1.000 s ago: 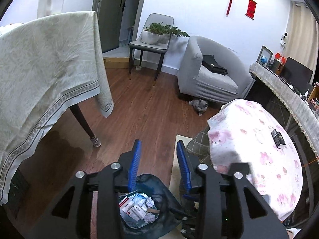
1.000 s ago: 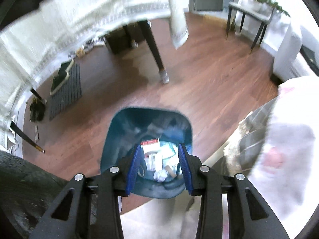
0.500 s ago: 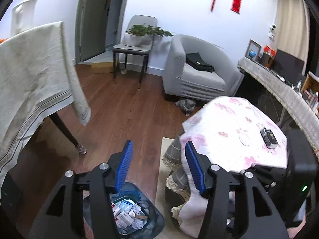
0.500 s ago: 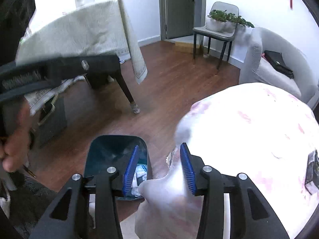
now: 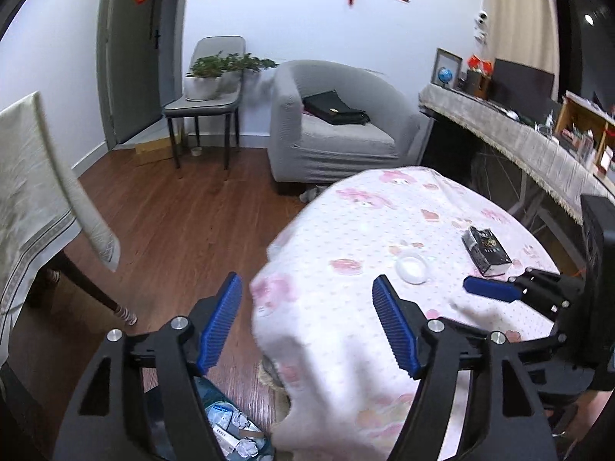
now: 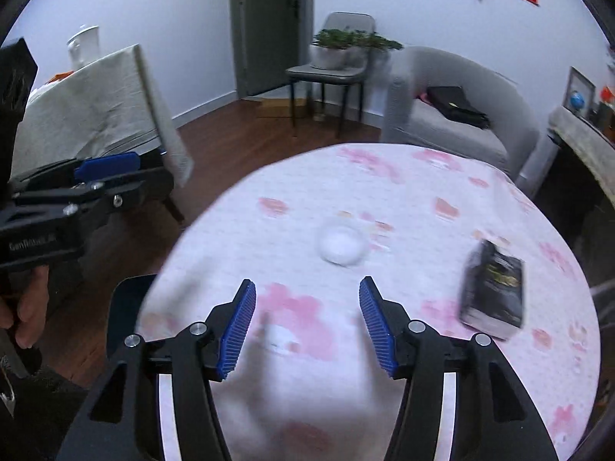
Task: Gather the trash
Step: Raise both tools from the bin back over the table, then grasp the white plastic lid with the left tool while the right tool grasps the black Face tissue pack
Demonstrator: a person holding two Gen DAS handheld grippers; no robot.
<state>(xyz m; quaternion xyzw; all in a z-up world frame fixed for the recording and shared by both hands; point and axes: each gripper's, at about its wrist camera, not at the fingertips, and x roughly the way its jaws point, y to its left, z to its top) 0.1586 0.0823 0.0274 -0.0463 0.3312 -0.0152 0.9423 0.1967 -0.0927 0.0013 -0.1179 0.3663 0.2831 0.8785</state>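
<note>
A round table with a pink-flowered cloth [image 5: 384, 230] holds a black carton [image 5: 486, 250] and a small white round lid [image 5: 413, 267]. In the right wrist view the carton [image 6: 494, 290] lies right of my open, empty right gripper [image 6: 305, 324], the lid [image 6: 340, 246] lies ahead of it, and a small white scrap [image 6: 278, 336] lies between its fingers. My left gripper [image 5: 307, 320] is open and empty over the table's left edge. A dark teal bin with trash [image 5: 234, 432] stands on the floor below it, and its rim shows in the right wrist view [image 6: 125, 307].
A table with a cream cloth [image 5: 30, 199] stands at the left. A grey armchair [image 5: 338, 130] with a black bag, and a chair with potted plants [image 5: 215, 88], stand at the back. A long sideboard [image 5: 538, 146] runs along the right. The floor is brown wood.
Both grippers have lifted from over the bin and swung right over the pink table. Both have opened wider. The bin has dropped to the lower left edge of both views.
</note>
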